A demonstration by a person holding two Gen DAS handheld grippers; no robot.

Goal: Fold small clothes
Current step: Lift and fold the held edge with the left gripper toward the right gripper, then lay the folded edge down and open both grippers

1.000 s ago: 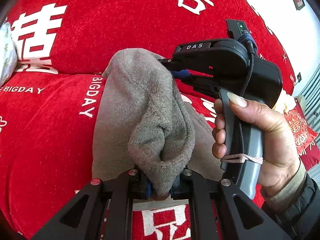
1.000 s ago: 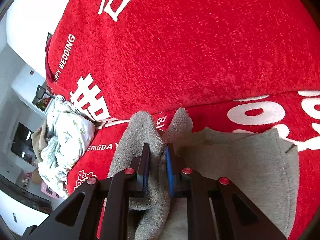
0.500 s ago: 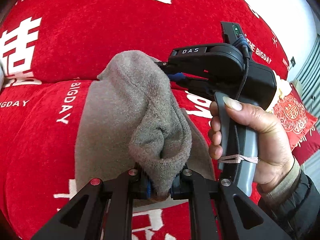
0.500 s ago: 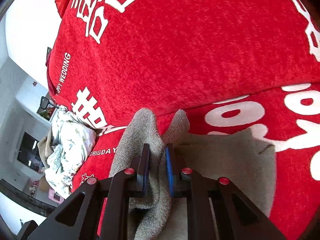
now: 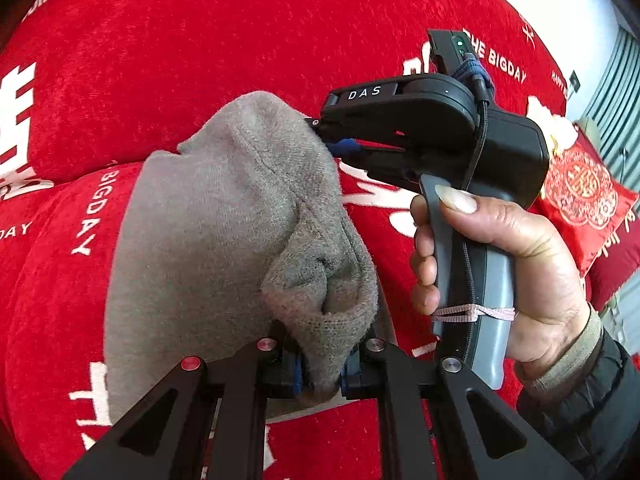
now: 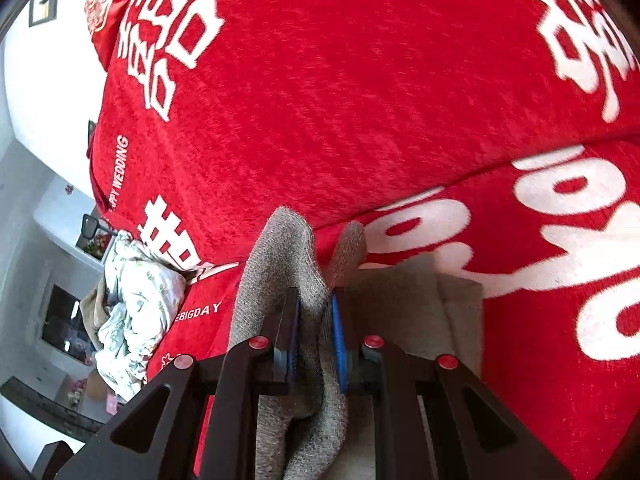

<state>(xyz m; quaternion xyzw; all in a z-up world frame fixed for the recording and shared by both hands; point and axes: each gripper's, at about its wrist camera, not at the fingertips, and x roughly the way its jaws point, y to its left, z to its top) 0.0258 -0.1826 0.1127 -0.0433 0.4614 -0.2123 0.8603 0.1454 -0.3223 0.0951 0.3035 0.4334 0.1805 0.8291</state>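
A small grey knitted garment lies partly on the red sofa seat, with one edge lifted into a fold. My left gripper is shut on a bunched corner of it near the bottom of the left wrist view. The right gripper, held by a hand, pinches the far corner of the same lifted edge. In the right wrist view my right gripper is shut on the grey garment, whose cloth rises between the blue pads and hangs below them. The flat part of the garment rests on the seat to the right.
The red sofa cover with white lettering fills the background, backrest above and seat below. A crumpled white patterned cloth lies at the sofa's far left end. A red embroidered cushion sits at the right.
Both grippers have carried the lifted grey edge sideways across the seat toward the right. The fold over the flat part has lengthened, and both grips are unchanged.
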